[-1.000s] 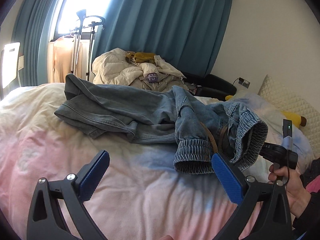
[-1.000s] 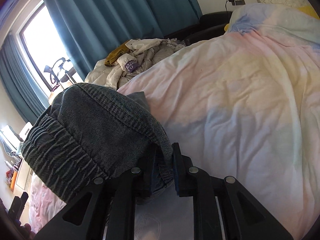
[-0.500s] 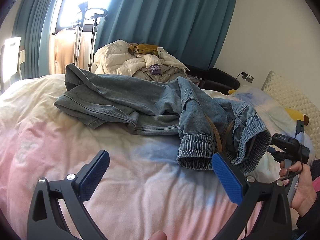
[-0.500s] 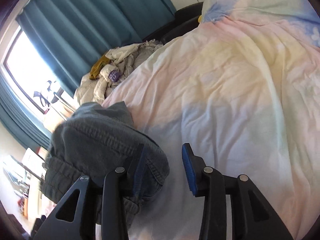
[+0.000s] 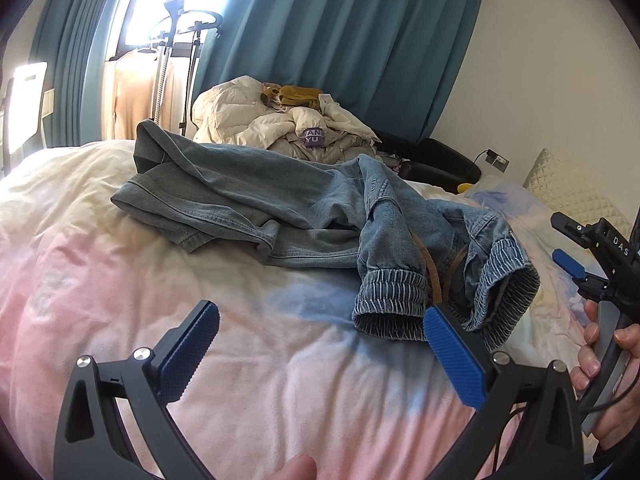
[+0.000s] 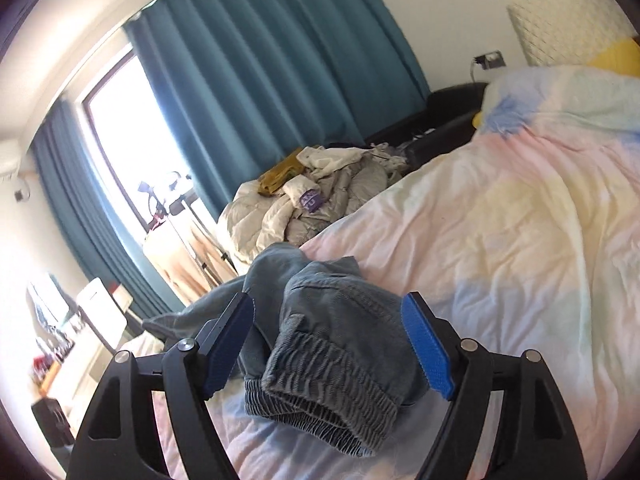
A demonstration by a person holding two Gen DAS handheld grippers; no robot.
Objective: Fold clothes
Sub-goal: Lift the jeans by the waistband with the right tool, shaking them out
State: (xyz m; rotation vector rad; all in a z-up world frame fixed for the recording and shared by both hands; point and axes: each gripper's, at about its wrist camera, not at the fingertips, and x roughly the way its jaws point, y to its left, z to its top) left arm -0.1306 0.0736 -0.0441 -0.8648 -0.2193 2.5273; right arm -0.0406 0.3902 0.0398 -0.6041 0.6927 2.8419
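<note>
While my left gripper [image 5: 320, 344] hangs spread wide over the pink-and-blue duvet [image 5: 280, 380] w/ nothing btwn its blue pads, the denim jeans [image 5: 304, 216] lie crumpled across the middle of the bed, legs bunched toward the window side & the elastic waistband [image 5: 440, 300] nearest me, mouth gaping, a brown belt [image 5: 434, 272] dangling out of it. My left claw's right pad sits just in front of that waistband in the view, but I can't tell if it touches the cloth. My right gripper [image 6: 328, 344] has just been opening: its jaws now stand wide apart, & the gathered waistband [image 6: 324, 376] sits btwn them but the pads aren't pressing on it, so the jeans rest on the duvet [image 6: 500, 240] on their own. From the left cam I see my right hand [image 5: 604, 364] at the far right edge, wrapped round the handle of that tool, off to the side of the waistband. Behind the bed there's a heap of cream bedding & clothes [image 5: 280, 120] w/ a mustard piece on top & a purple label, teal curtains [image 5: 340, 40] drawn beside a bright window, & a garment stand [image 5: 176, 60] w/ a pale top hanging. A quilted pillow [image 5: 568, 188] sits at the head end, right side.
</note>
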